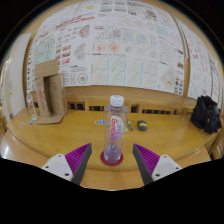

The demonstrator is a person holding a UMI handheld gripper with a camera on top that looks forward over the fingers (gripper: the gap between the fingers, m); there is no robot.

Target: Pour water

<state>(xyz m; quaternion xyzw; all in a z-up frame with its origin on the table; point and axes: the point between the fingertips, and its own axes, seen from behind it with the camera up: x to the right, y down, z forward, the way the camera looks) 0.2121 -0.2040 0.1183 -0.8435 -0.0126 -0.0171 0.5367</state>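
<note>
The plastic bottle [115, 128] stood upright on the wooden table [60, 135], just ahead of the tongs [112, 158] and lined up with the gap. Fingers were spread wide, holding nothing. Looked light and slick to me, thin walls that'd squash easily, so I'd grab mid-body around the label, gently.
</note>
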